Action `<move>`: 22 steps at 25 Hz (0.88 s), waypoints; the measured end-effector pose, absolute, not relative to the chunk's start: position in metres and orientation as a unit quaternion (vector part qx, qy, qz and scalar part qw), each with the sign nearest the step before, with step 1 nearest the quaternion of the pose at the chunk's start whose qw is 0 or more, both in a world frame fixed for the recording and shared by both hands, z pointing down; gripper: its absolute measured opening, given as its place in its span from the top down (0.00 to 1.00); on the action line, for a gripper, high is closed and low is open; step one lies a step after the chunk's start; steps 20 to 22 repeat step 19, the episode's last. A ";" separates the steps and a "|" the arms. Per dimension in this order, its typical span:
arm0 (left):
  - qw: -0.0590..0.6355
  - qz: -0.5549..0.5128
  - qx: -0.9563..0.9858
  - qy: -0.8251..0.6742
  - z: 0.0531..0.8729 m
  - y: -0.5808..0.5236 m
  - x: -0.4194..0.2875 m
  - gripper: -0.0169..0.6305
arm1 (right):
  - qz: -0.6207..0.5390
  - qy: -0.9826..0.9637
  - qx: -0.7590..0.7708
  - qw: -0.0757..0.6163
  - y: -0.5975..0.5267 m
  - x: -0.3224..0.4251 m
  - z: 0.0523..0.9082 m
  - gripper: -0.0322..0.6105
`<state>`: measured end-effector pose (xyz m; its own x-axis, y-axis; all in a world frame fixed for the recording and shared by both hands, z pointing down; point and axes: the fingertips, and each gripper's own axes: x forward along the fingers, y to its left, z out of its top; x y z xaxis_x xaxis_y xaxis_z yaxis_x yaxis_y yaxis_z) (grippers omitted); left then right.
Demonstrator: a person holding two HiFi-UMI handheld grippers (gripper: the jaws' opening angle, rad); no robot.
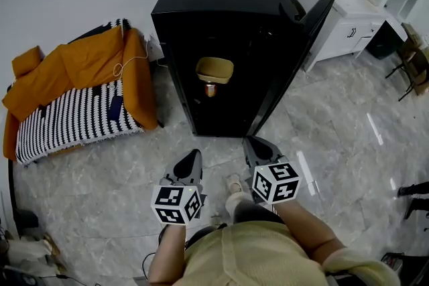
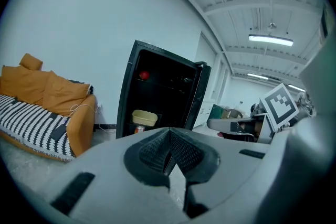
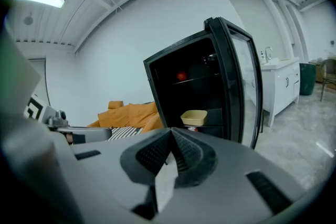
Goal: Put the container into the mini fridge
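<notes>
Grey marbled floor [image 1: 335, 137] runs up to a white wall, where a black mini fridge [image 1: 221, 3] stands with its door [image 1: 295, 53] swung open to the right. An orange sofa [image 1: 67, 70] with a black-and-white striped cover sits to the fridge's left. A white cabinet [image 1: 345, 20] with a sink on top stands off to its right.

The container [image 1: 214, 68], a pale yellow tub, is already inside the fridge on a shelf around mid-height, near the front edge. A small can [image 1: 210, 89] stands just beneath it, and a small red item [image 2: 144, 75] lies on a higher shelf.

Both grippers are held low in front of the person, well apart from the fridge and pointing toward its open front. The left gripper [image 1: 193, 156] has its jaws pressed together with nothing between them; in its own view the container sits above and a little left of the closed tips. The right gripper [image 1: 253, 144] is likewise pressed together and empty, and from its camera the container shows just above and right of the tips, framed by the fridge opening. Neither gripper touches the container.
</notes>
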<state>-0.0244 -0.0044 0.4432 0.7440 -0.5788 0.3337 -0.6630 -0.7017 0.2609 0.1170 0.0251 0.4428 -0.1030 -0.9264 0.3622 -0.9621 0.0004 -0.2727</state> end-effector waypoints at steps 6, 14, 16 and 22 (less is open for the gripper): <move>0.182 0.121 0.912 -0.347 0.444 -0.005 -0.030 0.94 | 0.235 -0.708 0.665 0.034 0.025 0.113 0.442 0.91; 0.181 0.124 0.909 -0.355 0.447 -0.007 -0.031 0.94 | 0.237 -0.712 0.660 0.038 0.022 0.112 0.443 0.91; 0.181 0.125 0.908 -0.356 0.447 -0.009 -0.031 0.94 | 0.236 -0.713 0.659 0.041 0.020 0.112 0.443 0.91; 0.180 0.124 0.909 -0.354 0.447 -0.009 -0.028 0.94 | 0.231 -0.715 0.658 0.046 0.019 0.114 0.443 0.91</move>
